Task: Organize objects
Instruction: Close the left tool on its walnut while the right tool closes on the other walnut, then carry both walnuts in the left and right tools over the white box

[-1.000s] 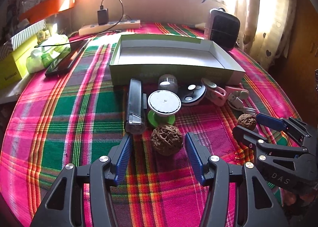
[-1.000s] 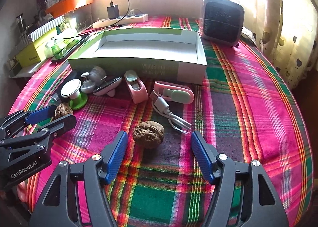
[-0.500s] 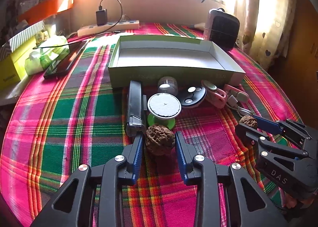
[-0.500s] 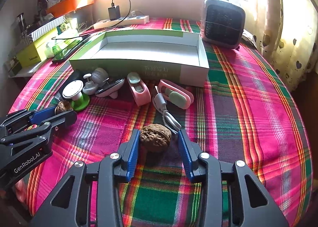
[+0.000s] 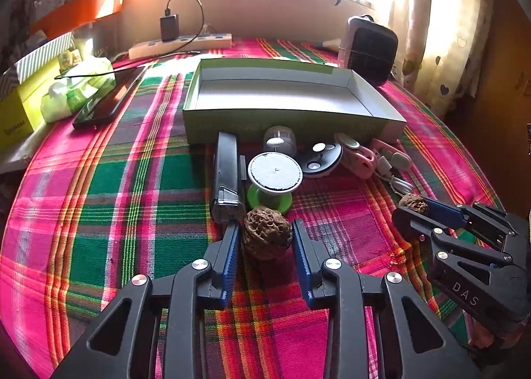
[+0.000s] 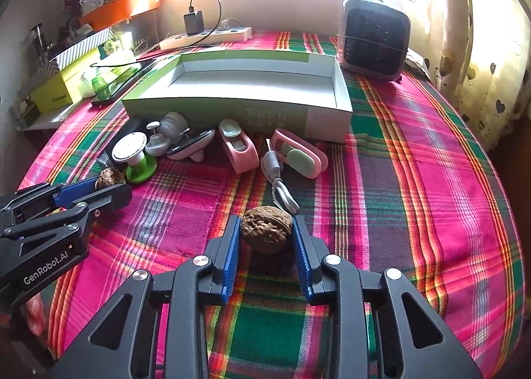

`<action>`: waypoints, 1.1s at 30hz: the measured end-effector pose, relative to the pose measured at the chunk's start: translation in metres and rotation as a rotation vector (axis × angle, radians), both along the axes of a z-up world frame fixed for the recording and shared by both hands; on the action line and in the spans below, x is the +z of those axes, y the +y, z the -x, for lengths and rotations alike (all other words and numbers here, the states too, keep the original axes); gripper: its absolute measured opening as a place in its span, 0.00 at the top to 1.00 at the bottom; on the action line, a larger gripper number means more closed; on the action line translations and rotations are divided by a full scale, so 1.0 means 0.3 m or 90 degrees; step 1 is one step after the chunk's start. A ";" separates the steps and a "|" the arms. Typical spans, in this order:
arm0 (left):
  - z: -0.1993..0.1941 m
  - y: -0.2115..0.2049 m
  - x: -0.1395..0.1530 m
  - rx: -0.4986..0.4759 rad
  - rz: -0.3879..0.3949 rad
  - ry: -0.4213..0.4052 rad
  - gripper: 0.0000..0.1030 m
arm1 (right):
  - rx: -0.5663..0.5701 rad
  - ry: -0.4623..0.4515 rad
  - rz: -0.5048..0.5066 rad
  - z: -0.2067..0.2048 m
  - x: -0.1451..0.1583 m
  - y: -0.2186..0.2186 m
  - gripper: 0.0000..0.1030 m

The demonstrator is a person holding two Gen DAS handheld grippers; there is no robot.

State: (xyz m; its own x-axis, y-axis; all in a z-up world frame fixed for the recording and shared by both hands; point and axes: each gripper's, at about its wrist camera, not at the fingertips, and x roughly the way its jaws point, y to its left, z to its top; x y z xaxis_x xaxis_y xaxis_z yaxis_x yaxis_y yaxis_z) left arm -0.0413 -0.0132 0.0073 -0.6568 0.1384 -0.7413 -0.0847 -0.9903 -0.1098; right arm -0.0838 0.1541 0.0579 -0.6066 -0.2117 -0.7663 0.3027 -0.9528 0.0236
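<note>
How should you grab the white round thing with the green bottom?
Grip the spool by its narrow neck between the white top disc and green base, or across the white disc's rim. Come from above and the front: the black stapler sits close on its left and the bumpy walnut touches its base in front.
</note>
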 end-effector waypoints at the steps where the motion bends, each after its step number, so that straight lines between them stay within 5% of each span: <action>1: 0.000 0.001 0.000 0.000 0.000 0.000 0.72 | 0.001 0.000 0.000 -0.003 0.000 0.000 0.69; 19: -0.022 -0.009 0.100 -0.008 -0.009 0.039 0.72 | 0.023 0.040 0.020 0.003 0.089 -0.018 0.69; 33: 0.134 -0.043 0.193 -0.023 -0.015 0.058 0.72 | 0.047 0.064 0.026 0.146 0.177 -0.067 0.69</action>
State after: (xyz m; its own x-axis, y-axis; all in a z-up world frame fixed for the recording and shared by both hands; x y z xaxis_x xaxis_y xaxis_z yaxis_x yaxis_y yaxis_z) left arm -0.0815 -0.0260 0.0653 -0.7153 0.1802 -0.6752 -0.1311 -0.9836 -0.1237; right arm -0.1275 0.1339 0.1111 -0.6613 -0.2882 -0.6925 0.3747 -0.9267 0.0278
